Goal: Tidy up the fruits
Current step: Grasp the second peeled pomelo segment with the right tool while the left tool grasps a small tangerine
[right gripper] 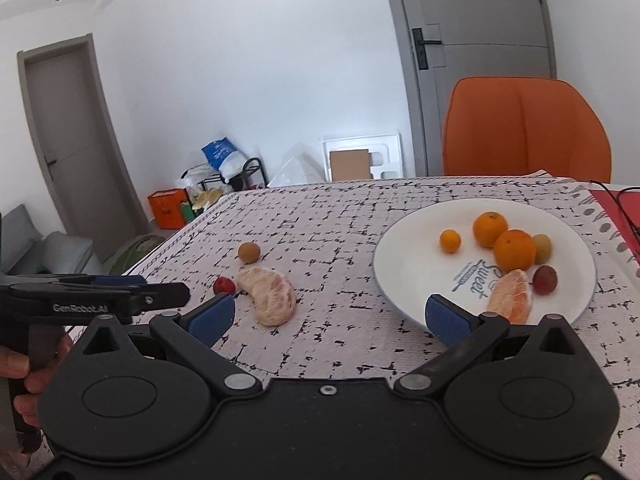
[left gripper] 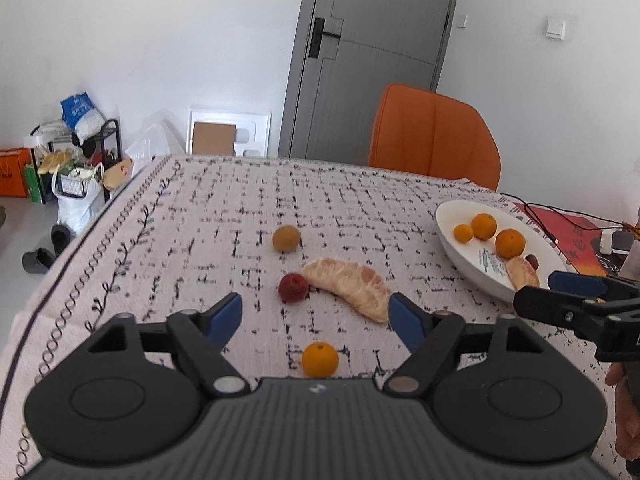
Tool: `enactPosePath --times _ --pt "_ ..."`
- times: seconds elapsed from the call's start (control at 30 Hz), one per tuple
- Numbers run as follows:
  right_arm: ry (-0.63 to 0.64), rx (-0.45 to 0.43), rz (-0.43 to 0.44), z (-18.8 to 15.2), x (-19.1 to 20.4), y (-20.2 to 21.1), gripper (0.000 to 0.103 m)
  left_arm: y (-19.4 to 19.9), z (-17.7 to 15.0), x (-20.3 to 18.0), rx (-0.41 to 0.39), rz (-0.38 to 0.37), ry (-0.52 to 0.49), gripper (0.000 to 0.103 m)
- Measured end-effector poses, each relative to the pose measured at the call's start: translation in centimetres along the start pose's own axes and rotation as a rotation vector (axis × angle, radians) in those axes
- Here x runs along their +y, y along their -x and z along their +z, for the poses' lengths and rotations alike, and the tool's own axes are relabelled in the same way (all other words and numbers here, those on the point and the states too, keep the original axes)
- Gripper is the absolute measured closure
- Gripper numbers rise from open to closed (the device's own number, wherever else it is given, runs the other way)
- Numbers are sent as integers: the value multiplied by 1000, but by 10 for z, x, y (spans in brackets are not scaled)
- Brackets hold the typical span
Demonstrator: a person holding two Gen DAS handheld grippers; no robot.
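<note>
My left claw [left gripper: 316, 316] gapes over a pale, peeled pomelo wedge [left gripper: 348, 286], curved and pithy, touching a small red fruit [left gripper: 293, 288]; my right claw [right gripper: 328, 314] spread, empty.

small orange [left gripper: 320, 359] partly hidden, chair [right gripper: 526, 128] base hidden

pomelo wedge [left gripper: 349, 287] on cloth | red fruit [left gripper: 293, 288] touching | small orange [left gripper: 320, 359] nearer
</note>
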State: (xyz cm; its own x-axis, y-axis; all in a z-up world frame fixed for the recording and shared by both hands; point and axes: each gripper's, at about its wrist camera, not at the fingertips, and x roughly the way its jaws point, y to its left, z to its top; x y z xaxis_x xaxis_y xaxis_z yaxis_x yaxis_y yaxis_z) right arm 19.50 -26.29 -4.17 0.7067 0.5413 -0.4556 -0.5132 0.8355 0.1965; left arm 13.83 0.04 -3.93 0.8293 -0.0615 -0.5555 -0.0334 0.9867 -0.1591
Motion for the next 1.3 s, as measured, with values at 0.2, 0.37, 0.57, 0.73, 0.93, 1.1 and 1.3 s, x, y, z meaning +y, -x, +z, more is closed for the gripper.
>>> enactPosePath --times 0.2,0.37,0.57,0.73,0.93,1.1,1.3 --pt "26 18 23 -1 6 -6 9 -10 -9 4 42 -17 25 42" --pt "43 42 29 -4 10 -14 14 -19 -15 5 68 -28 33 48" --pt "55 67 36 -5 13 -25 16 -31 -23 5 107 -39 28 75" --pt "65 85 47 -4 17 -37 16 -33 -20 12 101 -50 47 81" --pt "84 97 63 -2 24 -49 21 -33 -15 20 91 -34 60 81" --pt "91 117 66 0 25 -61 33 -34 -12 27 91 -15 77 81" --pt "105 138 74 4 29 -75 35 -33 -9 38 80 14 93 81"
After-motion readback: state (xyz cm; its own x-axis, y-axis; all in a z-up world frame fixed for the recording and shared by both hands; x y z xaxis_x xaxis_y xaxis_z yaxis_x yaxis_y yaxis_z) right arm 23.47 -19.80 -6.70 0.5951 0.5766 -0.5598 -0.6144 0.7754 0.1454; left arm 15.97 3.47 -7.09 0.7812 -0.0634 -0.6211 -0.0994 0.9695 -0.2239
